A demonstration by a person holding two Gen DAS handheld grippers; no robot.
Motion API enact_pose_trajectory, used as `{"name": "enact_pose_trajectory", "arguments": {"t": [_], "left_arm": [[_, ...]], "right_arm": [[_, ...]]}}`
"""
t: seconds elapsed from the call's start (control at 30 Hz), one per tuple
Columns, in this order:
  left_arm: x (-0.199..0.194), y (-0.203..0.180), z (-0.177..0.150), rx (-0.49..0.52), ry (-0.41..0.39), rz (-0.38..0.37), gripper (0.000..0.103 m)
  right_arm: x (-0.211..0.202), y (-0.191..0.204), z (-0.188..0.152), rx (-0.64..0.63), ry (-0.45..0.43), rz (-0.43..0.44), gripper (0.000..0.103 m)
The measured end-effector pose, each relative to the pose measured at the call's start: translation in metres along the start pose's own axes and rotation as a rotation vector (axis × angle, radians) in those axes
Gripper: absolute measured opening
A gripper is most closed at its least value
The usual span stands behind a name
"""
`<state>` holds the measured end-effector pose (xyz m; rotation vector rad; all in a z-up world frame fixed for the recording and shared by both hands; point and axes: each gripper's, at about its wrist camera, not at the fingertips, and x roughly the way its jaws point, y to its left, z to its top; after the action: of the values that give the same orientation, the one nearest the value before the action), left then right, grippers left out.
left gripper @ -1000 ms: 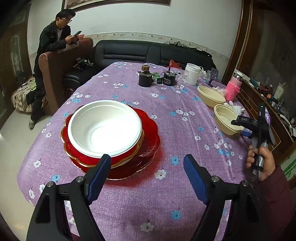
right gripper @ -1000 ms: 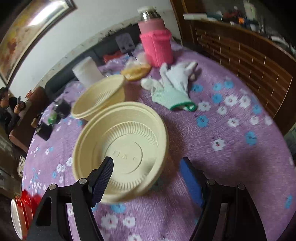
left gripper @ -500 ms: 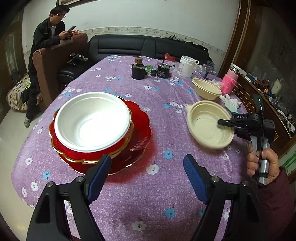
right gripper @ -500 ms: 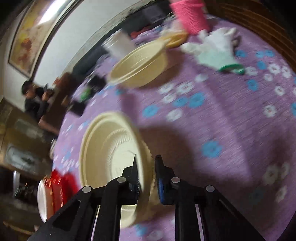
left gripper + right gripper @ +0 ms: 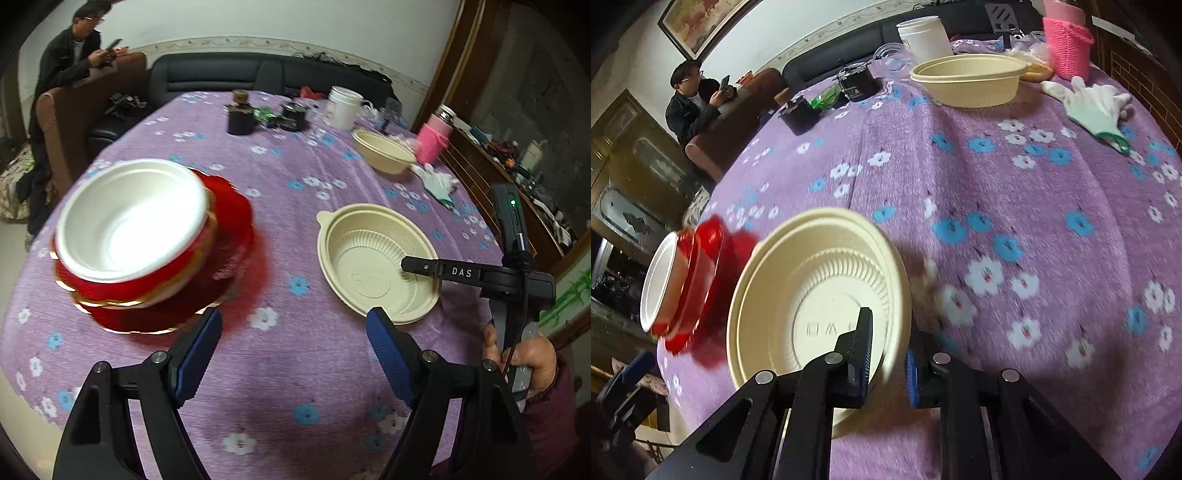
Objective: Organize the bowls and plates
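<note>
The worktop (image 5: 295, 369), under a purple flowered cloth, carries at the left a red plate (image 5: 236, 221) with a red bowl (image 5: 122, 284) and a white bowl (image 5: 129, 221) stacked on it. At the right a cream bowl (image 5: 373, 258) is gripped by its near rim in the clenched jaws of the right gripper (image 5: 886, 354), and a second cream bowl (image 5: 384, 151) sits far right beside a pink flask (image 5: 434, 138) and a white glove (image 5: 1093, 107). The left gripper (image 5: 293, 350) hovers over the near cloth, its jaws spread wide and holding nothing.
</note>
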<state>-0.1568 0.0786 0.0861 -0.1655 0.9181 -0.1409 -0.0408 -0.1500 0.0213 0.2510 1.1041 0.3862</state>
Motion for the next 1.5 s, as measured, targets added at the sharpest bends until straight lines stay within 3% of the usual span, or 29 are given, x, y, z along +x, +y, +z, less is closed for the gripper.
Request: {"name": "enact_pose_trajectory", "arguments": {"t": [0.3,0.53,0.77,0.83,0.9,0.97,1.0,1.27,1.5], "left_arm": [[0.043,-0.037,0.010,0.069,0.074,-0.008,0.080],[0.090,-0.041,0.020,0.028,0.160,-0.011,0.079],[0.111,-0.052,0.015,0.032,0.204,-0.013,0.079],[0.113,-0.053,0.014,0.031,0.206,-0.022,0.072],[0.113,-0.054,0.014,0.037,0.201,-0.021,0.057],[0.113,-0.054,0.014,0.040,0.205,-0.040,0.035],[0.112,-0.054,0.014,0.041,0.207,-0.050,0.031],[0.085,-0.042,0.012,0.013,0.159,-0.056,0.030],[0.027,-0.018,0.027,0.018,0.031,0.005,0.030]], "right_arm": [[-0.021,-0.018,-0.016,0.014,-0.021,-0.004,0.017],[-0.029,-0.020,-0.025,-0.003,-0.039,-0.017,0.017],[-0.029,-0.021,-0.029,-0.004,-0.050,-0.016,0.017],[-0.029,-0.022,-0.029,0.000,-0.048,-0.014,0.017],[-0.029,-0.021,-0.031,0.001,-0.047,-0.010,0.018],[-0.029,-0.019,-0.033,-0.003,-0.047,-0.007,0.018],[-0.029,-0.017,-0.034,-0.006,-0.045,-0.004,0.018],[-0.036,0.001,-0.037,-0.027,-0.064,0.015,0.018],[-0.051,0.049,-0.019,-0.084,-0.127,0.053,0.018]]}}
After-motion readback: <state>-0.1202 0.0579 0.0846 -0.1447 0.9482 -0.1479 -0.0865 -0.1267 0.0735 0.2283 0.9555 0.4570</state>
